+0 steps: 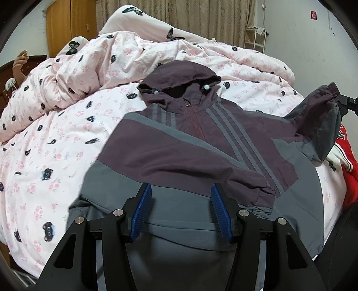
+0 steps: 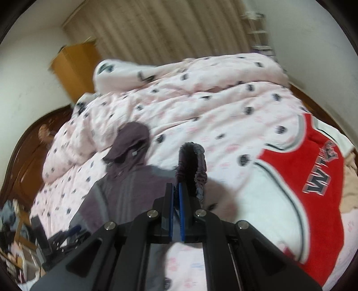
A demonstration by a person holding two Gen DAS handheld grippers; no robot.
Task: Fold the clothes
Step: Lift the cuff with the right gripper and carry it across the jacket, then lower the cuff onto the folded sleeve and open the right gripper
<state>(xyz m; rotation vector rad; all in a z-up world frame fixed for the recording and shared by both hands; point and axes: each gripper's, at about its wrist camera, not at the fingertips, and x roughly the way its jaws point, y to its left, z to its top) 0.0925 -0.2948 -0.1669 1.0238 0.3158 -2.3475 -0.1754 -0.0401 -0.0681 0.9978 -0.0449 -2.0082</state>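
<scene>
A purple and grey hooded jacket (image 1: 201,143) lies front up on the bed, hood toward the pillows. One sleeve is folded across its chest. My left gripper (image 1: 181,187) hovers open over the grey hem, with nothing between its blue pads. My right gripper (image 2: 176,188) is shut on the elastic cuff (image 2: 192,165) of the other sleeve. In the left wrist view that sleeve (image 1: 317,112) hangs lifted off the bed at the right, with the right gripper's black body (image 1: 349,103) behind the cuff. The right wrist view is blurred.
A rumpled pink floral duvet (image 1: 67,125) and a pillow (image 1: 138,20) fill the far side of the bed. A red and white jersey (image 2: 313,170) lies to the right of the jacket. Beyond stand a wooden wardrobe (image 1: 69,24), curtains and a white rack (image 1: 255,38).
</scene>
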